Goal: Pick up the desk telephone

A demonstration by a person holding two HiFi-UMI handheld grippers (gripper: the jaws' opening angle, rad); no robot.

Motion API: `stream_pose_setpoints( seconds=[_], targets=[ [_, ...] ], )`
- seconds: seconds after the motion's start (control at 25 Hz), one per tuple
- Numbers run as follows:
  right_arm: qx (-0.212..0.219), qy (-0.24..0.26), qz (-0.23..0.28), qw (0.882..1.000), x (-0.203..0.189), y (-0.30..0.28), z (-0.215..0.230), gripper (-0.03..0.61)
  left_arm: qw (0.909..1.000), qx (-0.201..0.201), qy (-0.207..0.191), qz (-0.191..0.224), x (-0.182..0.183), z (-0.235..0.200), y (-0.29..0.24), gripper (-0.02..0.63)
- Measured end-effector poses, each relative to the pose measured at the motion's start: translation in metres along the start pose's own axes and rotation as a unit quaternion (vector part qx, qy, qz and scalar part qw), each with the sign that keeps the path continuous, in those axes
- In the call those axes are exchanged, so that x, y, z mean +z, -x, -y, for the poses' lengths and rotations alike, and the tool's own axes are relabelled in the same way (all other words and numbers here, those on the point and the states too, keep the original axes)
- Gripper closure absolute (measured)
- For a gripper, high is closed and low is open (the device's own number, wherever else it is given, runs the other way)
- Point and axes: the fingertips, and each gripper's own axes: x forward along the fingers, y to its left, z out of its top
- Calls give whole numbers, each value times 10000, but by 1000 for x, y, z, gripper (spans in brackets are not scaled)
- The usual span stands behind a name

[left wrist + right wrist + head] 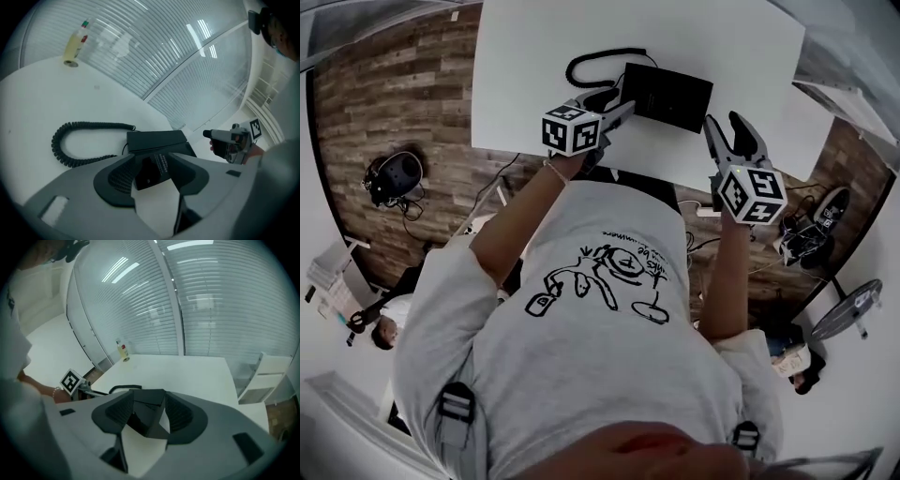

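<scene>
The black desk telephone lies on the white table, its coiled cord looping off to the left. My left gripper sits at the phone's left near corner, jaws open. In the left gripper view the phone shows beyond and between the open left gripper, with the cord to its left. My right gripper hovers open just right of the phone. Seen from the right gripper, the phone fills the gap between the jaws; neither gripper's pads press on it.
A small bottle stands at the table's far edge by the blinds. A white chair is beside the table. On the wooden floor lie a headset, shoes and a fan.
</scene>
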Motion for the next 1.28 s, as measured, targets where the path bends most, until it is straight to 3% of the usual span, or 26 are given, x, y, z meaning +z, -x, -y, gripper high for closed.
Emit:
stream_pose_setpoints(
  seconds=[0.16,0.48,0.64,0.84,1.12,1.28],
  targets=[
    [230,-446,-351,9981,-30,-22,11,376,9987,65,506,-71,-11,-22,-13,388],
    [748,-1151,-885,9866,-68,-64,11,351,9932,-336,1097,-194,-15,-24,-31,382],
    [1047,-1380,-882,9809,-68,-69,8,351,9934,-308,1079,-254,-17,-21,-33,383],
    [1317,-1467,-931,9759,-68,-71,0,386,9963,-208,761,-340,-19,-20,-31,383],
    [1611,-2002,-626,9644,-56,-63,-7,407,9956,-294,853,-237,-10,-17,-26,383],
    [1722,-2048,-503,9622,-45,-59,-11,408,9966,-288,757,-179,0,-14,-20,385]
  ],
)
